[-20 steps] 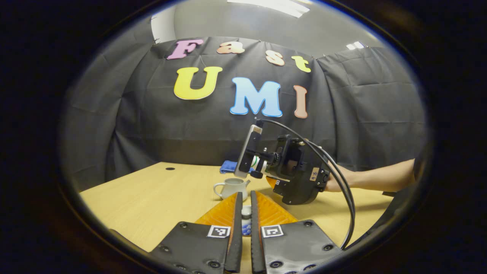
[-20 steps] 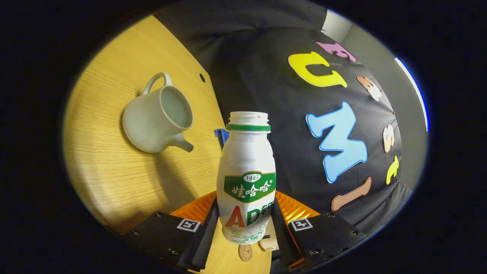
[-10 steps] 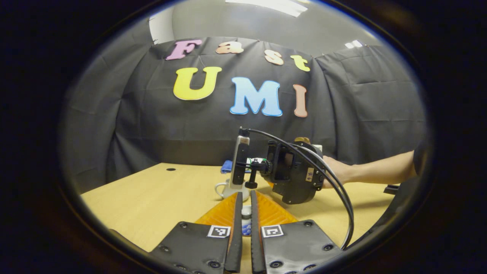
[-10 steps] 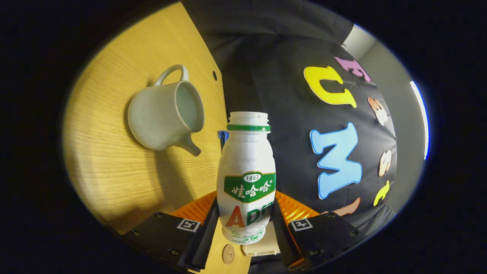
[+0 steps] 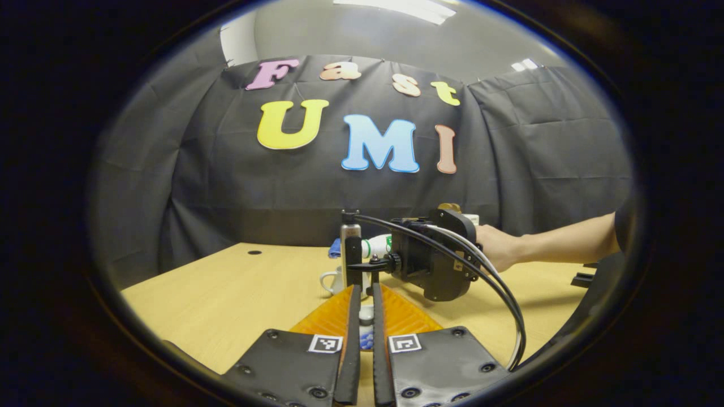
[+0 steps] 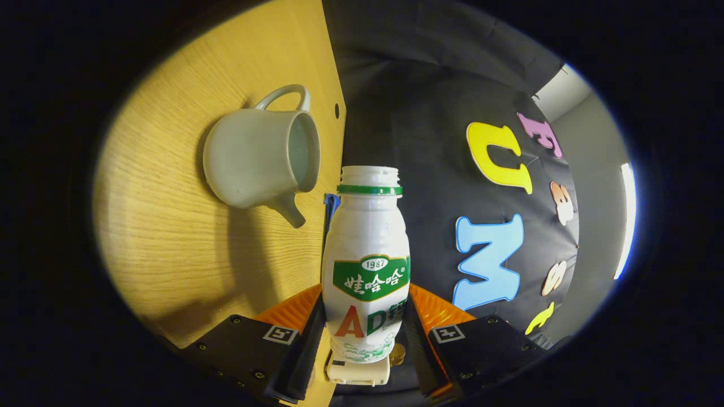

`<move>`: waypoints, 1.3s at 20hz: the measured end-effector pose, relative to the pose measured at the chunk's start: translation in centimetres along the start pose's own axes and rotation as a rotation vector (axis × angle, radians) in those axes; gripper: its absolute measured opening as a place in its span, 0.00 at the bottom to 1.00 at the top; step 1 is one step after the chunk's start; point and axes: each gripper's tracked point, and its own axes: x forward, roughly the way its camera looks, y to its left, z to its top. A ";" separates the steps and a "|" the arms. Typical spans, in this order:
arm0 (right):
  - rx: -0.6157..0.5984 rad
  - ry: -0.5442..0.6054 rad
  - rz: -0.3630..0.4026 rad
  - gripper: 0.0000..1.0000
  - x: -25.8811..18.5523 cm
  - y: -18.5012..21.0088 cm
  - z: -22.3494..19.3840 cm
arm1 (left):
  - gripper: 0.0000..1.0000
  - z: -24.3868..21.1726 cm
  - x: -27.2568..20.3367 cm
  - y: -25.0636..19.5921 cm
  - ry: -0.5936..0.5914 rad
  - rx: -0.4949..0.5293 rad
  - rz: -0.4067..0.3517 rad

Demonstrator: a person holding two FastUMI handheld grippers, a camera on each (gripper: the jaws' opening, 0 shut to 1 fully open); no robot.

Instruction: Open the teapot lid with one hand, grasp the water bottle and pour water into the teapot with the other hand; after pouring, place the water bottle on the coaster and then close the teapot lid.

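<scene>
Right gripper point(image 6: 365, 325) clamps water bottle point(image 6: 366, 265), tipped sideways toward open teapot point(image 6: 261, 155); left gripper point(image 5: 362, 325) pinches teapot lid point(image 5: 366, 316)

In the left gripper view, the left claw point(image 5: 362, 316) shows two long, narrow fingers point(image 5: 353, 339) set on dark plates. Each plate carries a small square black-and-white marker and round screw heads along its edges. Ribbed panels flare out behind the fingers. Farther off, the right claw point(image 5: 373, 246) has a blocky black housing with a small sticker on its side and a slim upright device clamped on a bracket. Black cables loop from it. The hand point(image 5: 495, 246) holding it has a bare forearm. The right gripper view shows matching plates, markers and screws.
</scene>
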 end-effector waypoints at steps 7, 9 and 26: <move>-0.108 -0.010 -0.016 0.71 0.4 -0.7 -0.4 | 0.20 0.1 0.2 0.0 0.002 -0.001 -0.003; -0.135 -0.015 -0.020 0.69 0.4 -0.7 -0.4 | 0.20 0.0 0.0 -0.1 0.006 0.001 -0.004; -0.248 -0.051 -0.075 0.71 0.2 -1.8 0.2 | 0.20 -0.2 0.0 0.4 0.015 0.002 -0.005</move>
